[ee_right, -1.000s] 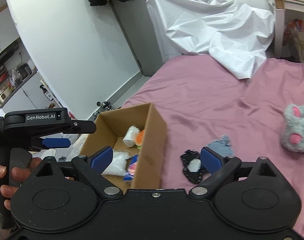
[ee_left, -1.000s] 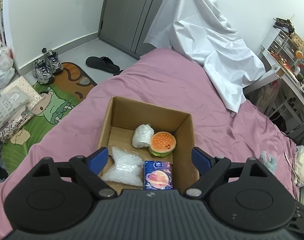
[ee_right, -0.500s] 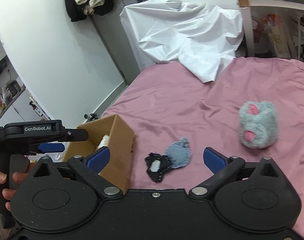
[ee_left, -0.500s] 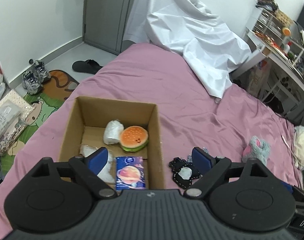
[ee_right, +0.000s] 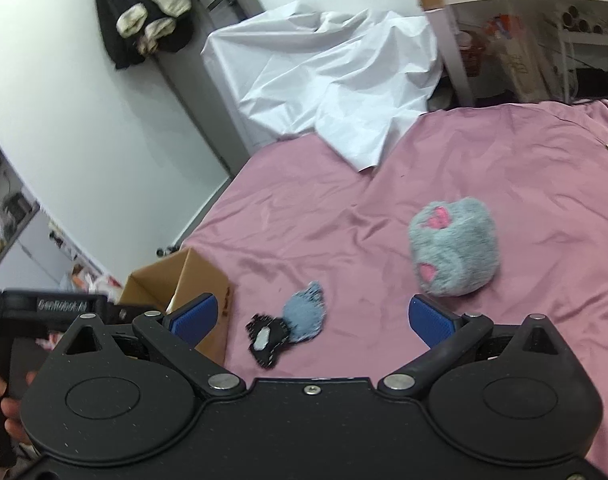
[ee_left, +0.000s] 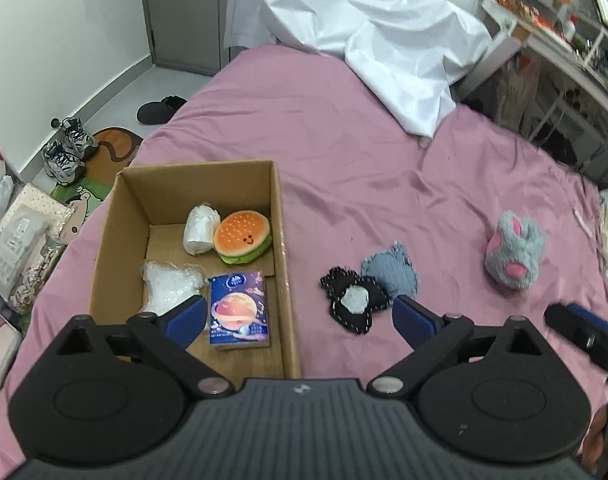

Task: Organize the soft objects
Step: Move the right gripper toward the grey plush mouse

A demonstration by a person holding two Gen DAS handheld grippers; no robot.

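Your left gripper (ee_left: 298, 316) stood wide and empty, hovering over the near right wall of the cardboard box (ee_left: 282, 240). Your right gripper (ee_right: 310, 320) was equally wide, nothing between its fingers, poised just right of the box (ee_right: 192, 276) above the pink bedsheet (ee_right: 384, 184).

Inside the box: burger plush (ee_left: 243, 236), white roll (ee_left: 200, 229) touching it, bubble-wrap bundle (ee_left: 170, 286), tissue pack (ee_left: 239, 310) nearest you.

Outside, just right of the box: black patch (ee_left: 354, 304) overlapping the blue-grey patch (ee_left: 390, 272). Farther right of the box, well apart: grey paw plush (ee_left: 512, 256).

Risks, as judged:
- The two patches overlapped; a pinch on one would likely drag or lift the other, then shed it short of the box.
- They lay flat on slick sheet, so closing fingers could bunch the fabric instead.
- The paw plush was bulky and round; a shallow grip could squeeze it out.
- Both grippers were near the box's right side; a crossing could knock the wall.

Views differed. Only the left wrist view showed the box contents, plus your right gripper's tip (ee_left: 580, 328) entering at the edge. The right wrist view showed only the box's outer corner, but gave the patches (ee_right: 288, 326) and paw plush (ee_right: 454, 254) more squarely, and your left gripper's handle (ee_right: 44, 308) beside the box.
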